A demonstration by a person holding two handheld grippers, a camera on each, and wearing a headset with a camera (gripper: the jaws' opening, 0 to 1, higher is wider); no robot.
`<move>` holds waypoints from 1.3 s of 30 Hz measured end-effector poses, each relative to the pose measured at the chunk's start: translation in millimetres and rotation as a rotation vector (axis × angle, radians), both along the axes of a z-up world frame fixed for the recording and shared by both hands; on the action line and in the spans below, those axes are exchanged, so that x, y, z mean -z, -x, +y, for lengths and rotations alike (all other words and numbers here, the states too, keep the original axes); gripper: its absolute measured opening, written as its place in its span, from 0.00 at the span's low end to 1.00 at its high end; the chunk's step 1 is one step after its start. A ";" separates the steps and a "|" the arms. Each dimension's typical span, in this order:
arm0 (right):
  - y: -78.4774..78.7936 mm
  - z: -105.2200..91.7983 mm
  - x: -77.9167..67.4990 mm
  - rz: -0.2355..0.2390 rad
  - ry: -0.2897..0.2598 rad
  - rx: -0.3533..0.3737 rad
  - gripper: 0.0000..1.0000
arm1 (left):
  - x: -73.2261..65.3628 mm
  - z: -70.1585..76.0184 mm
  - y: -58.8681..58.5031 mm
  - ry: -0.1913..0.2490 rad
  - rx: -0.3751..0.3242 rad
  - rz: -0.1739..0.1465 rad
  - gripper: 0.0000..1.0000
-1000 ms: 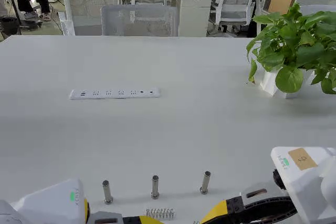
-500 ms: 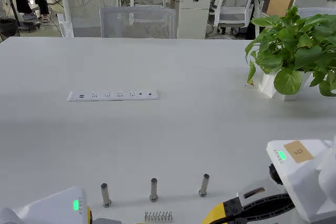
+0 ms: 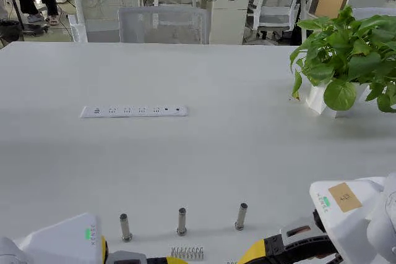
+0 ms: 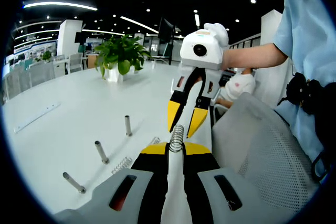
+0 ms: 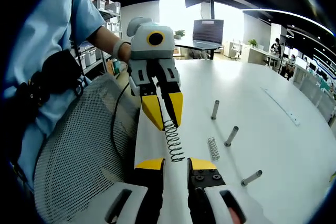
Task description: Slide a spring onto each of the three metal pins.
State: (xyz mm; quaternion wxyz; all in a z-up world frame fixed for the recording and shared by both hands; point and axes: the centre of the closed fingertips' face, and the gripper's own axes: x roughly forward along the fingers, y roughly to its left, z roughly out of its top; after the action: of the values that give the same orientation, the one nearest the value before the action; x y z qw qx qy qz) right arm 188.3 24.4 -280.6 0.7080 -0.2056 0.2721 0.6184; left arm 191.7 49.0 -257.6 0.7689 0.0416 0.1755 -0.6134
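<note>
Spring work sits along the near edge of the bench point(image 3: 216, 153). At the left, the left claw point(image 5: 165, 121) has its yellow-tipped jaws clamped together on one end of the held spring point(image 5: 173, 140). In the right gripper view the coils reach from those tips towards the right claw. In the left gripper view the same spring stands up out of the closed tips.

Farther back on the left, a white power strip point(image 3: 133, 111) lies flat, well apart from everything else.

Moving right, three metal pins stand upright in a row, each bare: the left pin point(image 3: 125, 227), the middle pin point(image 3: 181, 221) and the right pin point(image 3: 241, 216). The loose spring point(image 3: 187, 252) lies on its side just in front of the middle pin, between it and the bench edge, touching no pin.

Next comes the right claw point(image 5: 177, 165), with its jaws apart and nothing between them. The free end of the held spring hangs just beside that gap; whether it touches a jaw I cannot tell.

At the far right a potted plant point(image 3: 346, 54) stands on the bench, well away from the pins
</note>
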 end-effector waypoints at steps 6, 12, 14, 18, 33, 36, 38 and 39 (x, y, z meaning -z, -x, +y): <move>0.4 0.7 -3.6 -0.007 -0.010 -0.010 0.10 | 0.9 0.8 1.8 0.001 0.002 0.007 0.06; 1.1 0.2 -3.9 -0.010 -0.013 -0.017 0.07 | 1.1 0.6 2.7 0.005 0.004 0.012 0.06; 1.7 0.1 -3.7 -0.009 -0.012 -0.021 0.08 | 1.2 0.7 2.8 0.003 0.005 0.011 0.06; 1.7 -0.3 -3.7 -0.013 -0.010 -0.024 0.07 | 1.3 0.7 3.1 0.004 0.006 0.012 0.06; 3.2 -1.0 -10.9 -0.016 0.005 -0.037 0.07 | 2.8 1.3 5.0 -0.003 0.013 0.010 0.06; 3.6 -0.7 -12.2 -0.014 0.008 -0.040 0.07 | 2.3 1.7 5.8 0.000 0.013 0.012 0.06; 3.5 -0.7 -13.1 -0.014 0.008 -0.039 0.07 | 1.4 1.9 6.0 0.004 0.012 0.013 0.06; 3.6 -0.7 -13.8 -0.011 0.008 -0.037 0.07 | 1.4 1.9 6.2 0.004 0.013 0.015 0.06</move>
State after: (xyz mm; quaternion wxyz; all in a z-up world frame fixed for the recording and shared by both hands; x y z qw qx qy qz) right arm 184.7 23.7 -266.8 0.6971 -0.2170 0.2665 0.6293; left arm 185.5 50.9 -259.0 0.7637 0.0364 0.1797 -0.6189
